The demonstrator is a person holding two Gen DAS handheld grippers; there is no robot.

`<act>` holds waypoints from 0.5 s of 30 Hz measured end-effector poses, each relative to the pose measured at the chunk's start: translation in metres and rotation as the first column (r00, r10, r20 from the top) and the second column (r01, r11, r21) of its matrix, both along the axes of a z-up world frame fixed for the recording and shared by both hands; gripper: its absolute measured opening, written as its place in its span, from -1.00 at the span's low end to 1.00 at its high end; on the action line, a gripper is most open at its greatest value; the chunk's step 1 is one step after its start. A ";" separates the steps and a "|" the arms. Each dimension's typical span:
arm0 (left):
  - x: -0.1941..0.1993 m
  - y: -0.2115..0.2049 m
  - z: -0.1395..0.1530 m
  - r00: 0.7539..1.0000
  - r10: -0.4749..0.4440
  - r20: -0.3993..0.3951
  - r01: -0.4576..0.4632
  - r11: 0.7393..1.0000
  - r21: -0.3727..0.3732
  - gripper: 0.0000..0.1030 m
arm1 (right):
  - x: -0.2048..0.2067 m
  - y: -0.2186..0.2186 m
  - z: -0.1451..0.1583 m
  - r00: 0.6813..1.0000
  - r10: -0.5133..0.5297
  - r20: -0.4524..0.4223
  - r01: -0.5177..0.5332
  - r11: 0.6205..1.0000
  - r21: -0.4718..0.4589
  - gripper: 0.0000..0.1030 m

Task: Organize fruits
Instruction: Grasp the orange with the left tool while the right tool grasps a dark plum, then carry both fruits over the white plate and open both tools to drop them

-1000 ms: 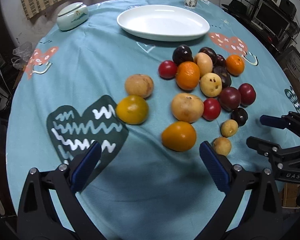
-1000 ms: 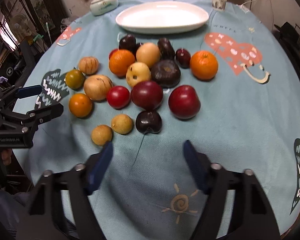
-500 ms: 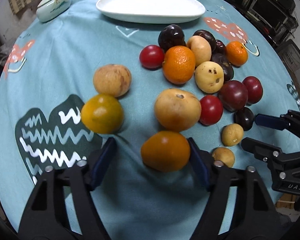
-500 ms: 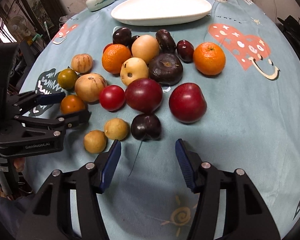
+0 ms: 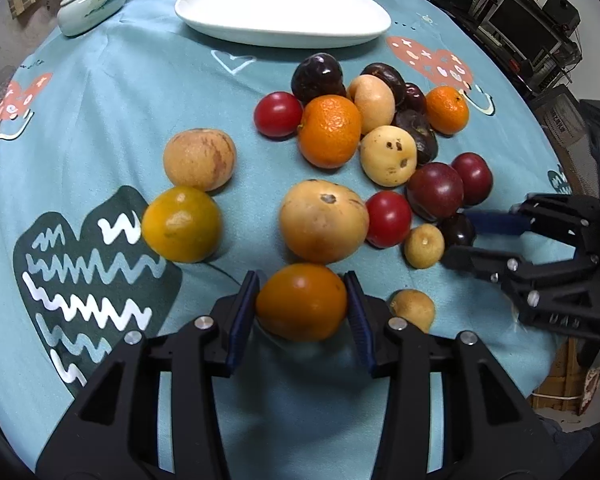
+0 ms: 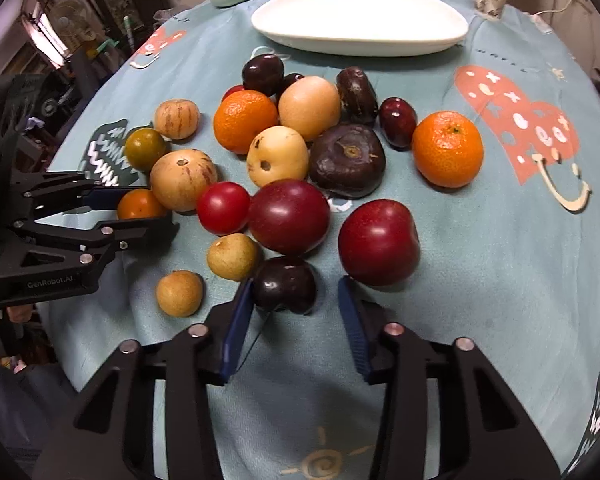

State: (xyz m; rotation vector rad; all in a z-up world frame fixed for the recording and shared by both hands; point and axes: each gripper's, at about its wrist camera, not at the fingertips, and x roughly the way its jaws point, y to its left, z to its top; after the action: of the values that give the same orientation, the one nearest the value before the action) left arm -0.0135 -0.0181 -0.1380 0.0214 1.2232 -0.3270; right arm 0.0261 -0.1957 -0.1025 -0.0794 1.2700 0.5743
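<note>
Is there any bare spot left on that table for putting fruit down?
Yes: the white plate is empty. Bare tablecloth lies right of the red plum below the mandarin. The fruit pile between the two grippers is crowded.

Left gripper (image 5: 302, 305) jaws just closing, pads pressing small orange fruit (image 5: 301, 301) on tablecloth (image 5: 112, 96).
</note>
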 end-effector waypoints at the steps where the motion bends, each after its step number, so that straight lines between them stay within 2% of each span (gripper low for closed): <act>1: -0.002 0.000 0.002 1.000 -0.006 0.004 0.006 1.000 -0.002 -0.15 | -0.001 0.001 0.000 1.000 0.014 0.006 -0.014 1.000 -0.011 -0.41; 3: -0.003 0.000 0.005 1.000 -0.009 0.008 0.009 1.000 -0.004 -0.15 | -0.005 0.003 0.002 0.999 0.039 0.026 -0.038 0.999 -0.029 -0.41; 6: -0.005 0.005 0.013 1.000 -0.005 0.018 0.005 1.000 -0.017 -0.15 | -0.009 0.000 0.011 0.999 0.028 0.035 -0.029 1.000 0.010 -0.41; 10: 0.000 0.008 0.038 0.999 -0.012 0.049 0.016 0.997 -0.076 -0.15 | -0.001 -0.005 0.040 0.995 0.034 0.095 -0.037 0.999 0.035 -0.41; 12: 0.015 0.008 0.050 0.998 -0.006 0.059 0.012 0.994 -0.106 -0.15 | 0.016 -0.007 0.053 0.992 0.015 0.128 -0.022 0.998 0.057 -0.41; 15: 0.059 0.001 0.071 0.995 0.012 0.096 0.000 0.992 -0.126 -0.15 | 0.052 -0.006 0.075 0.979 -0.010 0.203 -0.003 0.998 0.064 -0.41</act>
State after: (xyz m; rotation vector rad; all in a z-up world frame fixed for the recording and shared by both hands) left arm 0.0451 -0.0169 -0.0670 -0.0747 1.1044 -0.3928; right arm 0.0778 -0.2013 -0.0272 -0.0802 1.0524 0.5882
